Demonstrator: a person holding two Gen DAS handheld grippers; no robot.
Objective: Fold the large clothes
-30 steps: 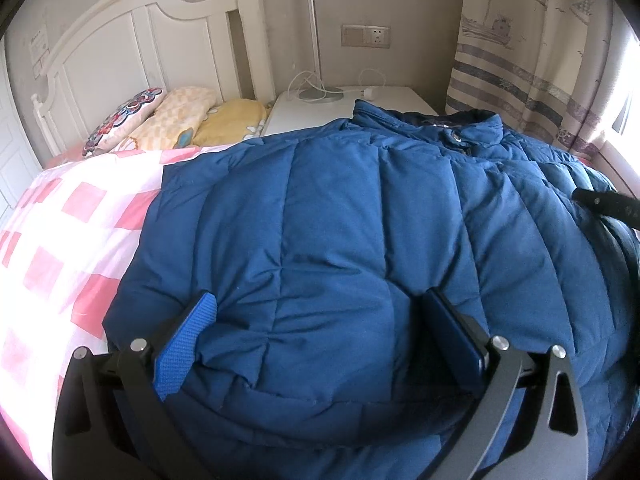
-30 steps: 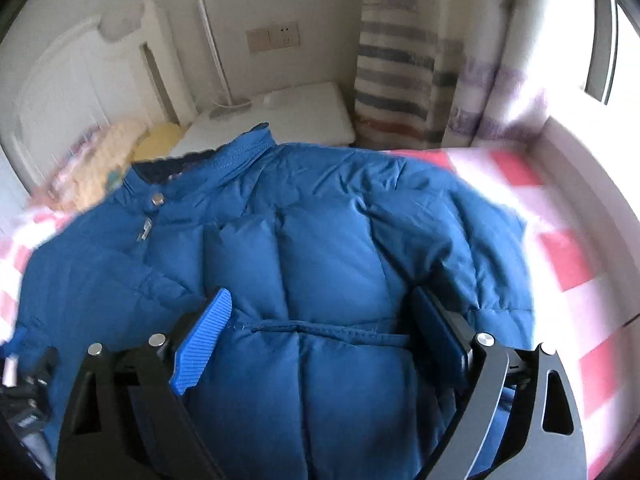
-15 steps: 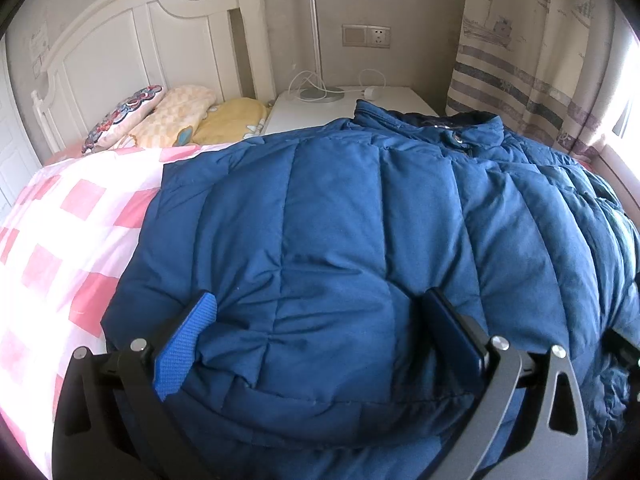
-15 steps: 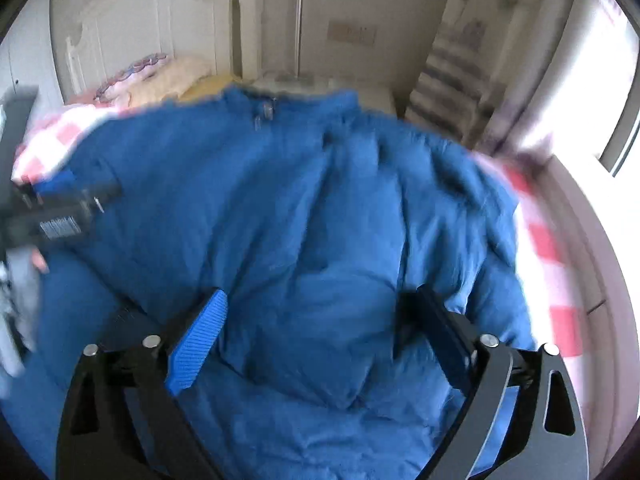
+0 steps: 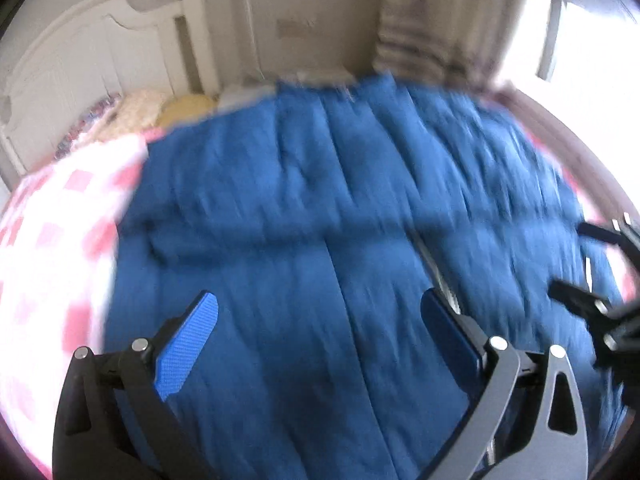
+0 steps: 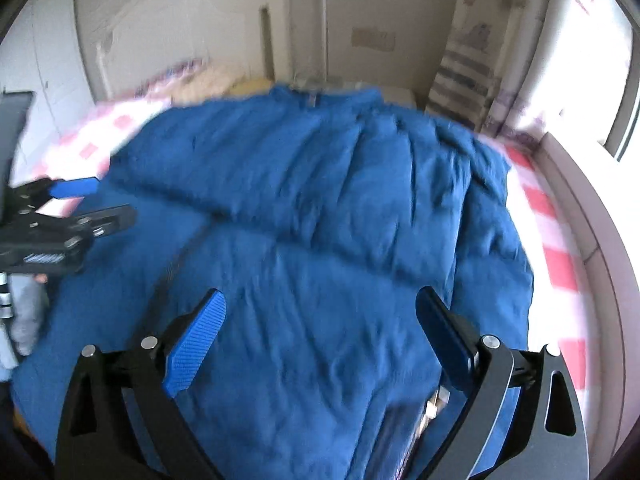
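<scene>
A large blue quilted down jacket (image 5: 340, 208) lies spread over the bed, collar toward the headboard; it also fills the right wrist view (image 6: 328, 216). A crosswise crease runs over its middle. My left gripper (image 5: 320, 320) hovers open over the jacket's near half, nothing between its fingers. My right gripper (image 6: 320, 316) is open too, above the jacket's near part, empty. The right gripper shows at the right edge of the left wrist view (image 5: 600, 280), and the left gripper at the left edge of the right wrist view (image 6: 60, 216). Both views are motion-blurred.
The bed has a pink and white checked sheet (image 5: 52, 240). A white headboard (image 5: 100, 60) and pillows (image 5: 140, 108) stand at the far left. A white nightstand (image 6: 400, 96), a striped curtain (image 5: 420, 40) and a window ledge (image 6: 580, 208) lie behind and to the right.
Both grippers have pulled back and swung, so the views blurred. The jacket now shows a crosswise crease and looks flatter. Both grippers stay open.
</scene>
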